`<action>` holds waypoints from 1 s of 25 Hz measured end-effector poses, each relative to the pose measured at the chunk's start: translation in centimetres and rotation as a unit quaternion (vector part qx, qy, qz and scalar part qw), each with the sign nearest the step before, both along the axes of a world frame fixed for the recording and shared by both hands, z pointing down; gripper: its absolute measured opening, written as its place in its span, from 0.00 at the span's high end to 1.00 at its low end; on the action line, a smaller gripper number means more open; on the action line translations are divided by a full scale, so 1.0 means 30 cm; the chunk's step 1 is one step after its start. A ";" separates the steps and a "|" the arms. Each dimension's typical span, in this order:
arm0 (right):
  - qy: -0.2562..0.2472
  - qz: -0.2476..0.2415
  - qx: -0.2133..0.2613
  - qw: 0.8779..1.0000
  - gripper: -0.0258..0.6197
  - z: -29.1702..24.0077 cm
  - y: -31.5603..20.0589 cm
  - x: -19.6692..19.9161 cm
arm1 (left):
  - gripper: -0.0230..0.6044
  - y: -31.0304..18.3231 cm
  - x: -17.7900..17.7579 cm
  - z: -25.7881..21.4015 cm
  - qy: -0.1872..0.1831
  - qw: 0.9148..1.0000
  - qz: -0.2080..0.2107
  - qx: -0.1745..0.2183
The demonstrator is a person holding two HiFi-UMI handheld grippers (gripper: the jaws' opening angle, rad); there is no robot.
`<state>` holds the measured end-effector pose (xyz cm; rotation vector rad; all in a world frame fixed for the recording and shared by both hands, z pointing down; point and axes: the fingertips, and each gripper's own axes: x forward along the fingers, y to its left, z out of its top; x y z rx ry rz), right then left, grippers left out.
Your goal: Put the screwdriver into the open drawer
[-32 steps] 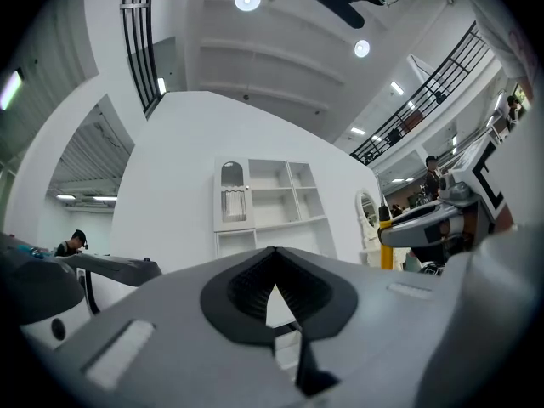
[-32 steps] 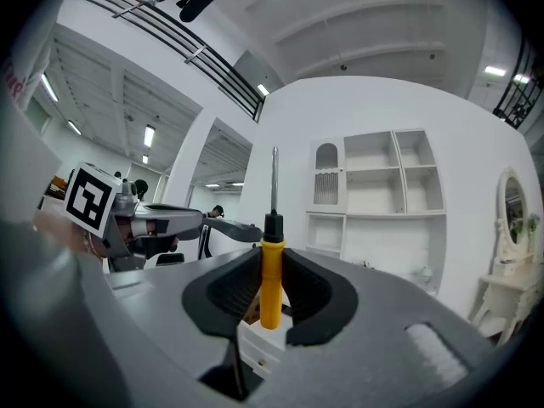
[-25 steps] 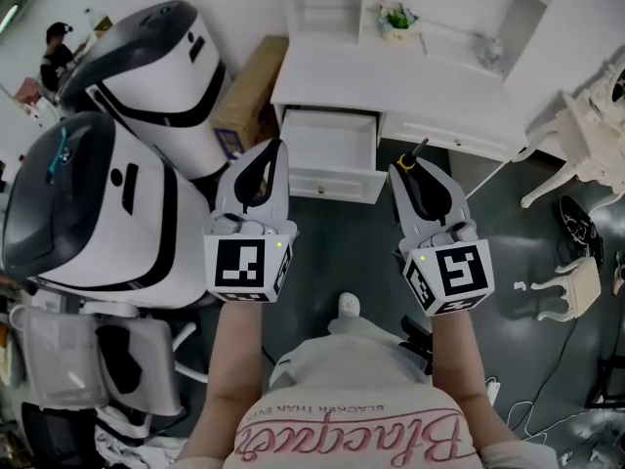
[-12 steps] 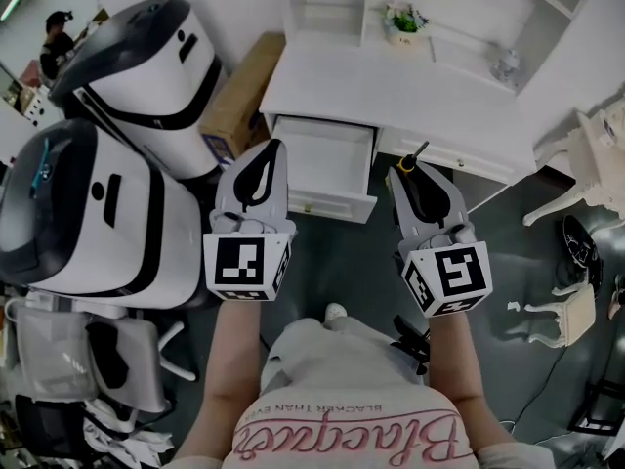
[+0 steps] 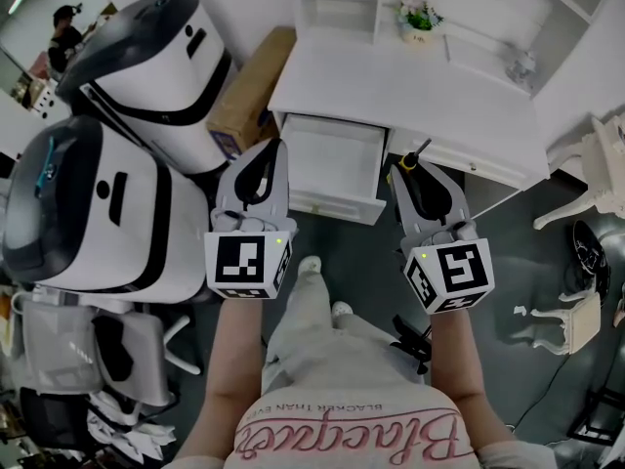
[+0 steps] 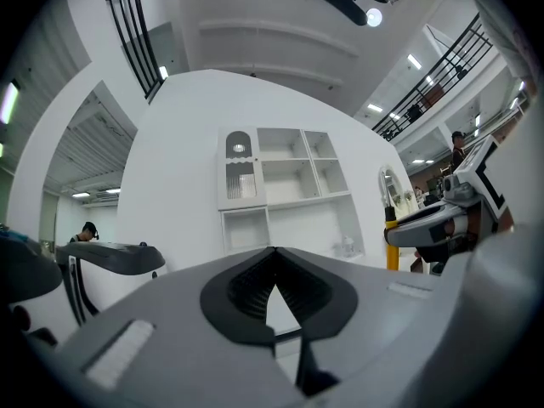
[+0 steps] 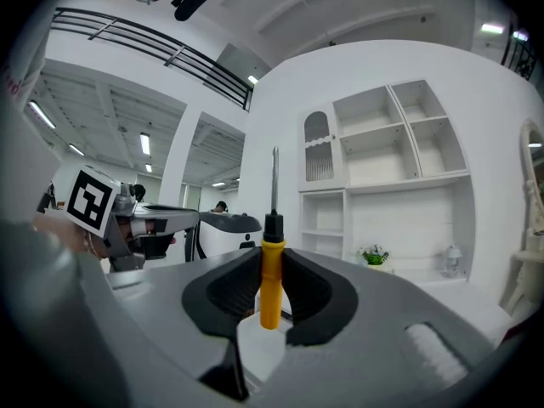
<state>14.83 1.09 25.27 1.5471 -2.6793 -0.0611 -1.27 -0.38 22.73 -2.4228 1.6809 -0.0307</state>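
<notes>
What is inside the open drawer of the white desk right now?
The drawer shows a bare white floor, nothing in it. Its back is covered by the desk top, and the left gripper hides its near left corner.

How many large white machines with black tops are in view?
2. One machine stands top left, beside the cardboard box; the other machine is below it, at the left edge. Others may be hidden.

Open drawer below desk, box left

Head view looks steeply down; gripper views face level, sharing the desk.
</notes>
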 end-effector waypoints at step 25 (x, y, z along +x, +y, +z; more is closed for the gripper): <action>0.035 0.039 -0.050 0.997 0.85 0.112 -0.395 -0.130 | 0.94 -0.461 -0.147 0.081 0.016 0.998 0.041 -0.039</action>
